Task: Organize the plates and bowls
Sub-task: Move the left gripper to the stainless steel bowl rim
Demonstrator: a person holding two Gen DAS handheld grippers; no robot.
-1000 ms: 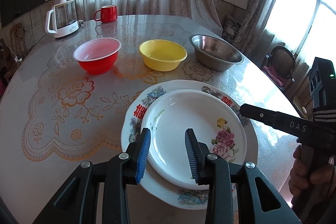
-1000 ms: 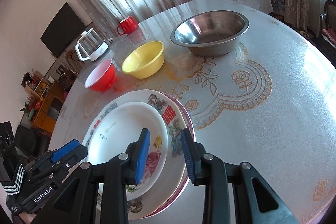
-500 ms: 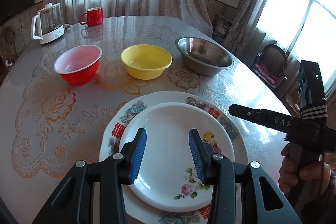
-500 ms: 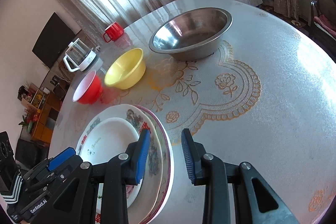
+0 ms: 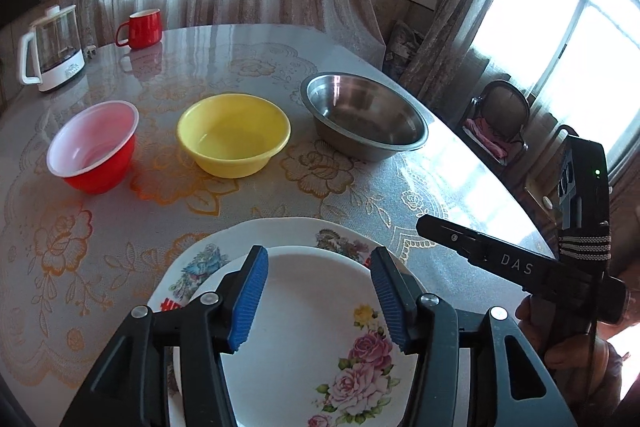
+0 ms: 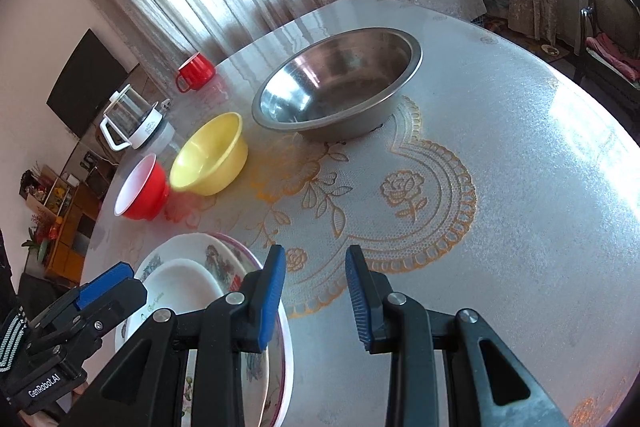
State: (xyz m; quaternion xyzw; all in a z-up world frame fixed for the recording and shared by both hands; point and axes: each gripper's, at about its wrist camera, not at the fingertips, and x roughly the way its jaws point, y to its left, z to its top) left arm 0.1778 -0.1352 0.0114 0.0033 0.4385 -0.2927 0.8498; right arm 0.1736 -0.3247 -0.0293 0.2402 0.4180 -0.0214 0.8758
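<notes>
Though unseen rightward, hand (image 5: 560,343) behind right tool (image 5: 424,223)

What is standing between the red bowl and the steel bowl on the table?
The yellow bowl stands between the red bowl and the steel bowl, apart from both. Both wrist views show this row.

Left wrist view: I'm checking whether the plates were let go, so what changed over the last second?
The left tool has just been opening and drew back from the small white plate, nothing between its pads. The plate stack and the three bowls stayed put.
</notes>
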